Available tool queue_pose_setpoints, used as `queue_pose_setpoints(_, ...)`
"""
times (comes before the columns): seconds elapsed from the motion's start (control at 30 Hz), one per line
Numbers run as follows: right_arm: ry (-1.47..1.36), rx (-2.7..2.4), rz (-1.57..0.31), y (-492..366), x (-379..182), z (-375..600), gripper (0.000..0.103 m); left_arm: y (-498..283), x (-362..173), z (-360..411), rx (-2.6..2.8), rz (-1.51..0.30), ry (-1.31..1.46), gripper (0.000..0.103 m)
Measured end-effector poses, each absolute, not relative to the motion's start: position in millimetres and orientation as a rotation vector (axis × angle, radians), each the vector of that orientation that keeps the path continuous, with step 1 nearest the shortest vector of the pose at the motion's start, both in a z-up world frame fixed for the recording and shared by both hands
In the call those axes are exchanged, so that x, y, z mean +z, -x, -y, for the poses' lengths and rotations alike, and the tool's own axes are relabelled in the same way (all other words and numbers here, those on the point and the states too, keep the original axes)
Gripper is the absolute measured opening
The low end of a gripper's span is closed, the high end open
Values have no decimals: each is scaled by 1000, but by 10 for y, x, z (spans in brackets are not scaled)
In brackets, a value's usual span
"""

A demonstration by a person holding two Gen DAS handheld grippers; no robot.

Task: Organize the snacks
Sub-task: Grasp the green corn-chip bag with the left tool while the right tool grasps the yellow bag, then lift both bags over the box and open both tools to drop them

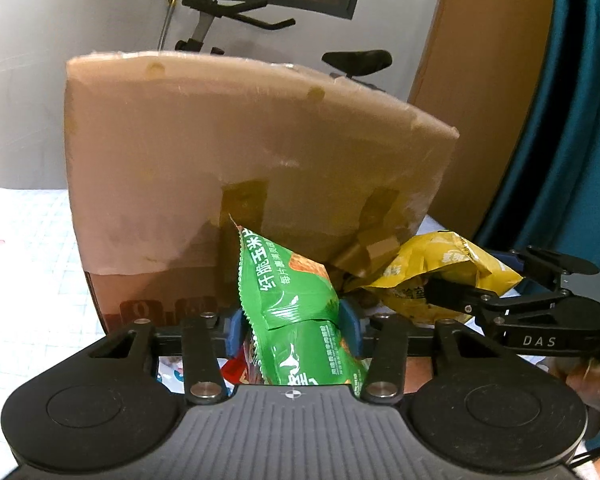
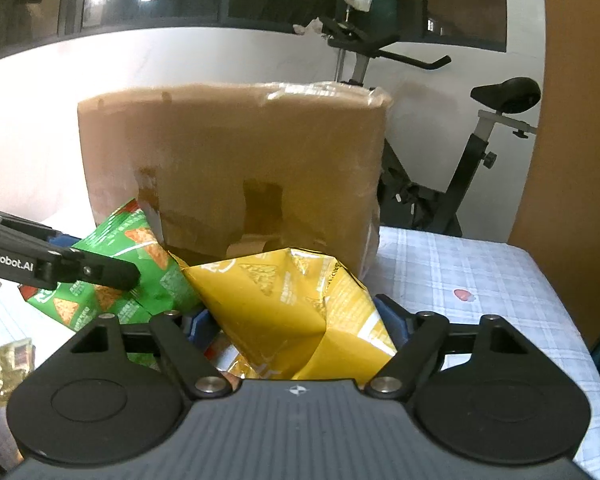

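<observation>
While cardboard box (image 2: 232,160) looms ahead, exercise bike (image 2: 472,152) stands behind.

The left gripper (image 1: 296,320) at lower centre pinches a green bag (image 1: 296,300); the right gripper (image 2: 300,328), likewise low and central, clamps a yellow bag (image 2: 292,304).

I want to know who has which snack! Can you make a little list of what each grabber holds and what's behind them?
left gripper: shut on the crinkly green foil snack bag
right gripper: shut on the crumpled yellow foil snack bag
behind the bags: tall brown cardboard box with taped flaps
surface: pale checked tablecloth
also on the cloth: small gold wrapped snack, to the left
background: black exercise bike
</observation>
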State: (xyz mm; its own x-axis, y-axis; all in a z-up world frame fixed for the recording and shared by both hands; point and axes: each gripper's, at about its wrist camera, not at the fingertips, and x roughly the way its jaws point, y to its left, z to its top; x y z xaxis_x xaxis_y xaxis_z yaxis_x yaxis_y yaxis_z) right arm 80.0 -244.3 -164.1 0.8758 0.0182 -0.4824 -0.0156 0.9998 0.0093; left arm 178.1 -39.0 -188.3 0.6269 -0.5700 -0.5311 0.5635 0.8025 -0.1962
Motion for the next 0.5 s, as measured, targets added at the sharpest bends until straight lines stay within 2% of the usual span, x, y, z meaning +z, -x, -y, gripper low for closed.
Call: queue_pose_setpoints(0.5, -32, 17, -456, -564, -1403, 2400, 80, -1541, -1642, 100, -648, -546, 43, 47)
